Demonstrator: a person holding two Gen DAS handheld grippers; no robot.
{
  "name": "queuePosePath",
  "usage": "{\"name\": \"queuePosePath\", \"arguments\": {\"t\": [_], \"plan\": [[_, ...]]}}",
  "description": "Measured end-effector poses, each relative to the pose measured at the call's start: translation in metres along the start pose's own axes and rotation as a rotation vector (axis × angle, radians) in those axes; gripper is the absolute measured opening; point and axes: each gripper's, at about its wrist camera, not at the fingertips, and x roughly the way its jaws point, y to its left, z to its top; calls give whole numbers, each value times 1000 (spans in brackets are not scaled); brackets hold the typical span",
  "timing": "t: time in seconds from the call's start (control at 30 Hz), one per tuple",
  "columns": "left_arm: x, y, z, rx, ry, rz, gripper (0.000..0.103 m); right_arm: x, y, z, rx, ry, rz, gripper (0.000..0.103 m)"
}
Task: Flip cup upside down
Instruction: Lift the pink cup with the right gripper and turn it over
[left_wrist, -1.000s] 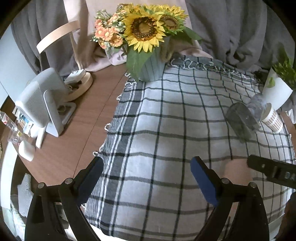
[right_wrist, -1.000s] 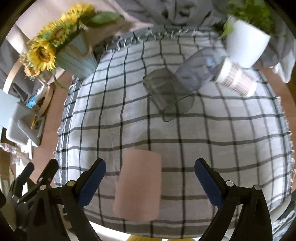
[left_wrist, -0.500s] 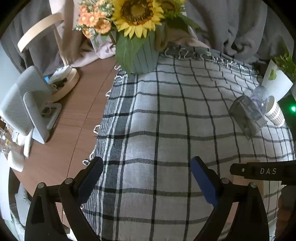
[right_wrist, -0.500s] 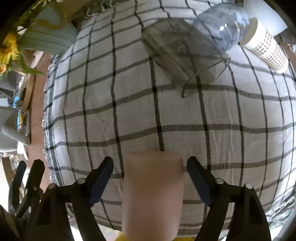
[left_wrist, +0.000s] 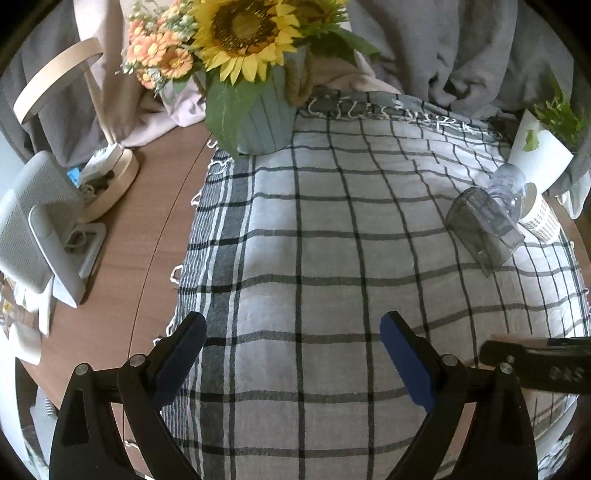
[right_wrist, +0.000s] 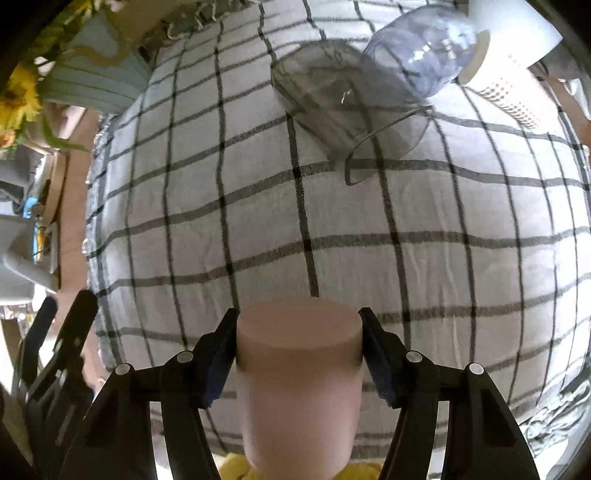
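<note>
Upside-down "DAS" on right claw (left_wrist: 535, 363).

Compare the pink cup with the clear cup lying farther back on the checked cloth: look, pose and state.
The pink cup is opaque and matte; the clear cup is see-through and grey-tinted. The pink cup sits clamped between the right gripper fingers; the clear cup is held by nothing. The clear cup lies on its side with its open rim toward the camera; the pink cup shows only a closed flat end. Both are over the checked cloth.
</note>
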Motion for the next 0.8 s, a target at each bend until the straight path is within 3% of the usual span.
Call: {"name": "queuePosePath", "arguments": {"t": [0.23,0.4,0.5,0.53,0.6,0.8], "plan": [[-7,-6,3,19,-19,-24,96,-48,-1,-18,-22,-135,-25,62],[-10,-9,5,22,-34,-30,96,-65,10,-8,-61,-243,-106,60],[-11,-10,7,15,-33,-42,96,-68,11,-1,-72,-258,-129,57],[-11,-10,7,13,-35,-43,96,-65,12,1,-73,-258,-127,55],[-12,-10,9,8,-40,-45,96,-62,12,6,-81,-252,-116,16],[-12,-12,10,0,-49,-35,96,-57,11,7,-88,-253,-114,15]]}}
